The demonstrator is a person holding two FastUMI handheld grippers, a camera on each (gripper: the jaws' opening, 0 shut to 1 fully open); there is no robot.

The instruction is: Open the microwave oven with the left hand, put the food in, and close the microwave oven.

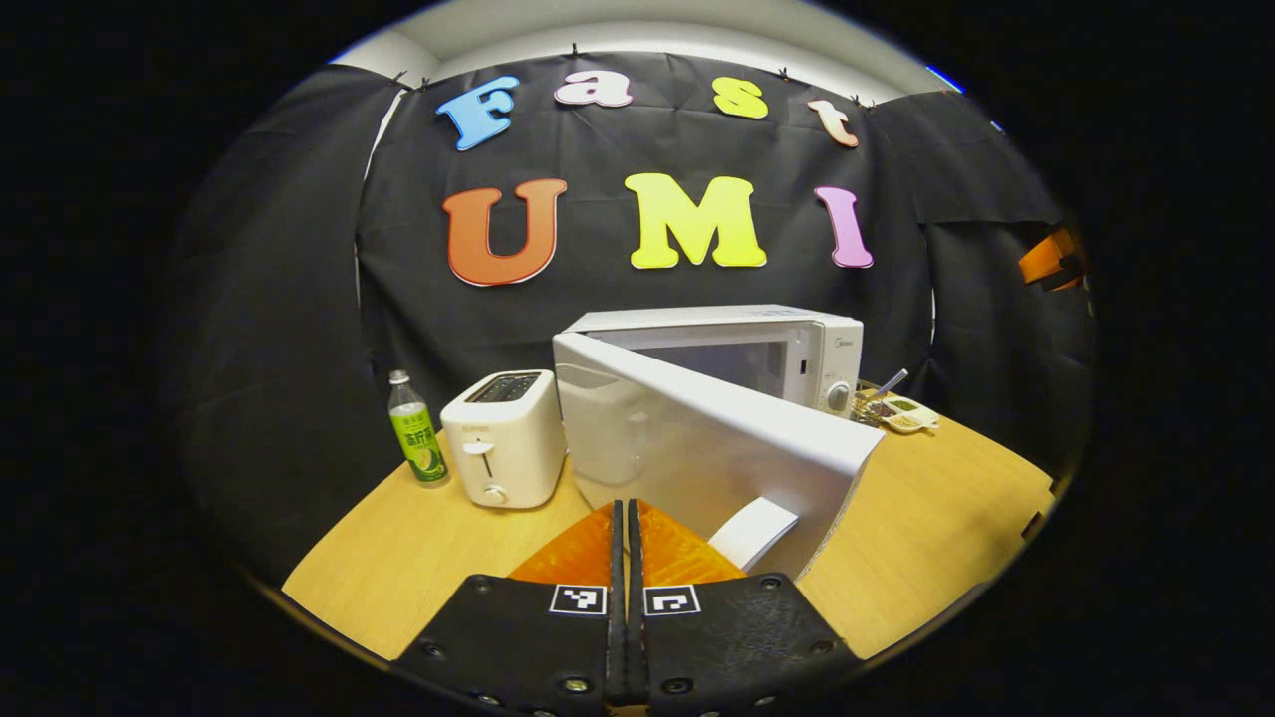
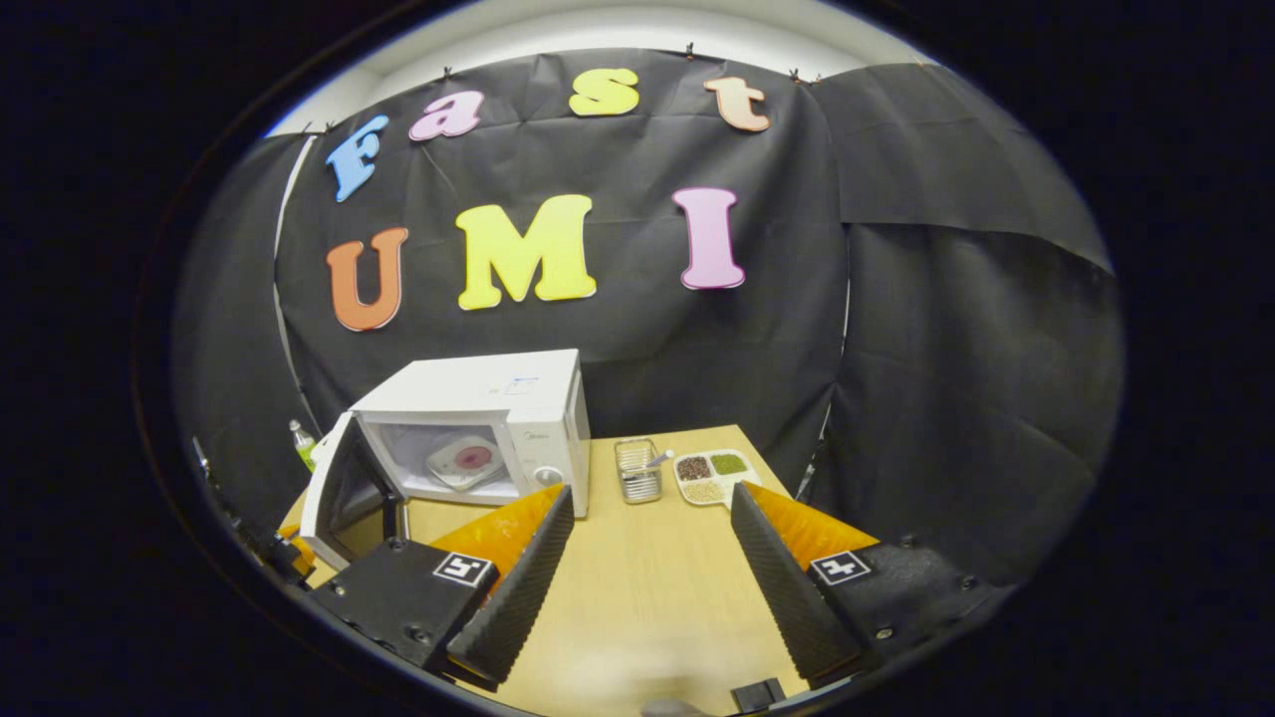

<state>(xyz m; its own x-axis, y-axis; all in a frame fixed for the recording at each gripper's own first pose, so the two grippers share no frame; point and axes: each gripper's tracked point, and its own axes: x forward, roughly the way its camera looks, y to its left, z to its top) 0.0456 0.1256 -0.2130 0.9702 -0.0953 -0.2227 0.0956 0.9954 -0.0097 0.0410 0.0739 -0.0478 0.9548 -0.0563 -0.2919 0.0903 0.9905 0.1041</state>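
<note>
The white microwave (image 1: 797, 344) stands at the back of the wooden table with its door (image 1: 697, 438) swung wide open toward me. The door's white handle (image 1: 754, 531) is just right of my left gripper (image 1: 626, 513), which is shut with nothing between its fingers, close in front of the door's outer face. In the right gripper view the microwave (image 2: 478, 398) shows its open cavity, and a plate with pink food (image 2: 463, 460) lies inside. My right gripper (image 2: 652, 498) is open and empty over the table, right of the open door (image 2: 344, 488).
A white toaster (image 1: 503, 438) and a green bottle (image 1: 416, 433) stand left of the microwave. Right of it are a small wire basket with a utensil (image 2: 637, 470) and a compartment tray of grains (image 2: 712, 476). The table's front edge (image 1: 339, 617) is near.
</note>
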